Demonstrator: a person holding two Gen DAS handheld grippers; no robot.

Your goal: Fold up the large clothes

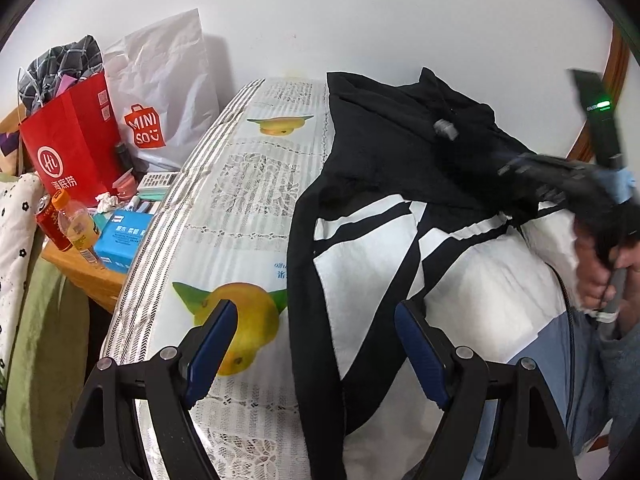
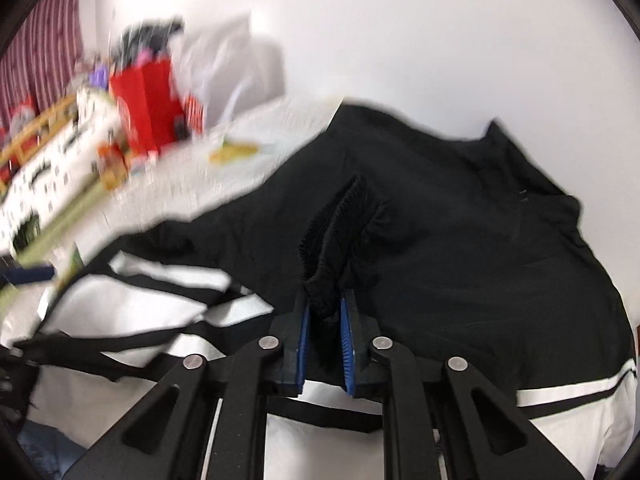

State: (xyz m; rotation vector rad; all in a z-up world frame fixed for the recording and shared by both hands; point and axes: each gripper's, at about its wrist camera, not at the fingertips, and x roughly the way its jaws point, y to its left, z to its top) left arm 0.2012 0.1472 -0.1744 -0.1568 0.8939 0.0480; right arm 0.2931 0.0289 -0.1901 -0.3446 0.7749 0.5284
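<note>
A large black jacket (image 1: 360,152) with white panels and black stripes lies spread on a bed's fruit-print cover (image 1: 248,184). My left gripper (image 1: 316,312) hovers open over the jacket's left black edge, nothing between its blue pads (image 1: 212,344). In the blurred right wrist view, my right gripper (image 2: 325,300) is shut on a black ribbed cuff (image 2: 340,232) that rises from the jacket (image 2: 460,240). The right gripper's body (image 1: 560,184) shows at the right of the left wrist view, held by a person's hand (image 1: 600,276).
A wooden nightstand (image 1: 80,272) left of the bed holds a red paper bag (image 1: 72,148), a white MINISO bag (image 1: 160,92), a drink bottle (image 1: 78,228), a can, a blue box (image 1: 120,240) and a remote. A white wall stands behind. A green blanket (image 1: 44,340) lies at far left.
</note>
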